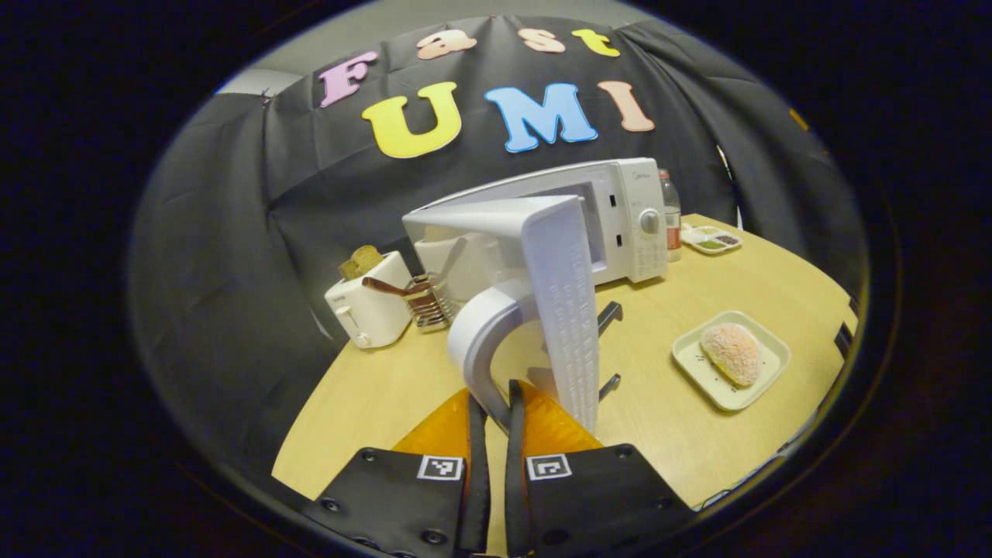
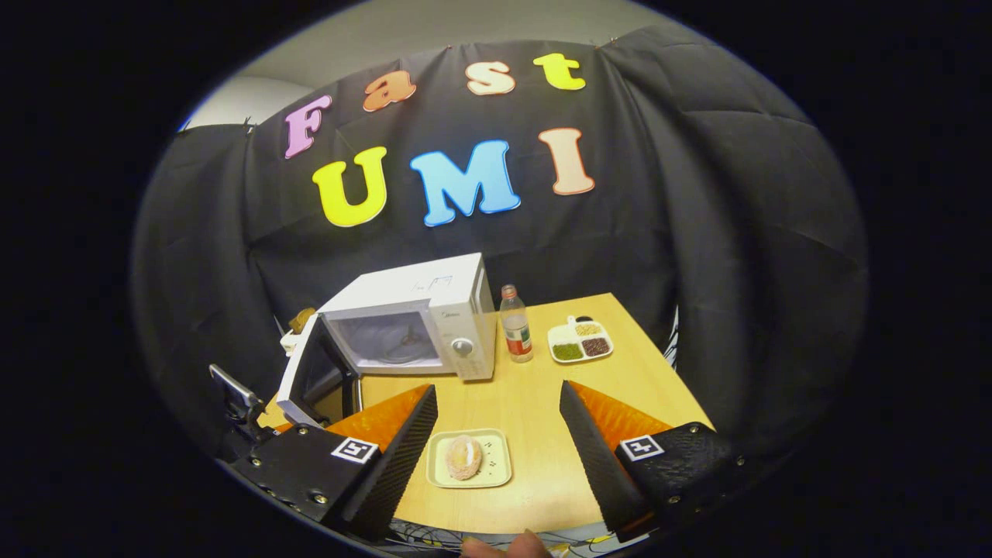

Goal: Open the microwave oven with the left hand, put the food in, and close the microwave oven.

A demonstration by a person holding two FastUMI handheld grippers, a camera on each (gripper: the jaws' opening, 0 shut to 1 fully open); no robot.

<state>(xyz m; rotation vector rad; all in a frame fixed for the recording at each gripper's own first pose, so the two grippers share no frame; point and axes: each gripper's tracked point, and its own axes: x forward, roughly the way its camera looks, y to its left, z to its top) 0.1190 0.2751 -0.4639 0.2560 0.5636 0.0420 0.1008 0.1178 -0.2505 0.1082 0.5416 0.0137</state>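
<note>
**Door swung wide, food waiting**

The left hand-held gripper is clamping the door handle, holding the microwave open so the cavity is facing the table. The right hand-held gripper is hovering spread above the food on its plate, apparently lining up a pickup.

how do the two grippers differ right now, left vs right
The left gripper has its fingers nearly together, clamped on the microwave door handle; the right gripper is spread wide and holds nothing. The left one sits at the open door, while the right one hovers above the plate with the bread. Both have orange fingers and black bodies with square markers.
</note>
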